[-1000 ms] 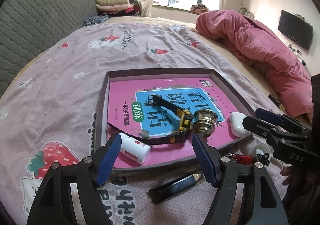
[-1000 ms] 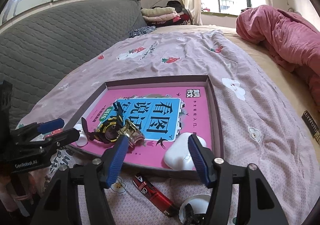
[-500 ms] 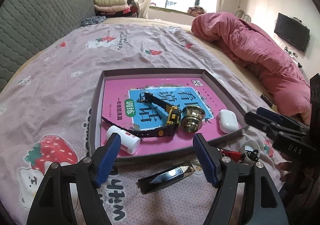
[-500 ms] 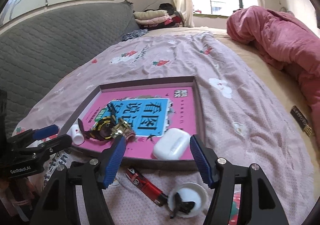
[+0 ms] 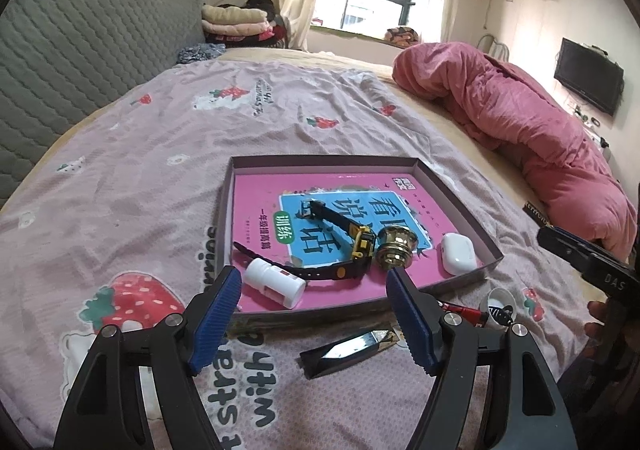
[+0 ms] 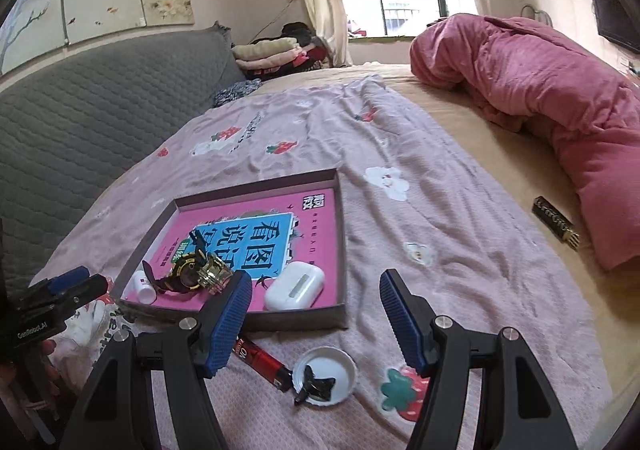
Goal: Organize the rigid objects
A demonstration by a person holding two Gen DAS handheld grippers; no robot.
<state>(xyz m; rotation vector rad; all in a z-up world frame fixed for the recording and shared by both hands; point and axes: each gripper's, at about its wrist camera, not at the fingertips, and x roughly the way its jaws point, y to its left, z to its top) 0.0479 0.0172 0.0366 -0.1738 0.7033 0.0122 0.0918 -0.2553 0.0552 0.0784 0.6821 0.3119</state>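
A shallow brown tray (image 5: 456, 196) (image 6: 340, 210) lies on the bed and holds a pink book (image 5: 256, 210), a black-yellow watch (image 5: 352, 246), a brass knob (image 5: 396, 248), a white earbud case (image 5: 458, 252) (image 6: 294, 286) and a white bottle (image 5: 274, 282). In front of the tray lie a black shiny bar (image 5: 348, 348), a red lighter (image 6: 262, 360) and a white cap (image 6: 326, 374) with a black piece in it. My left gripper (image 5: 314, 318) is open and empty before the tray. My right gripper (image 6: 316, 322) is open and empty above the cap.
A pink quilt (image 5: 520, 122) is heaped on the right of the bed. A grey padded headboard (image 6: 80, 110) runs along the left. A small dark gold-lettered packet (image 6: 554, 222) lies by the quilt. Folded clothes (image 5: 236, 22) are stacked at the far end.
Both grippers have pulled back from the tray, which now looks smaller and farther. Both stay open. The objects have not moved.
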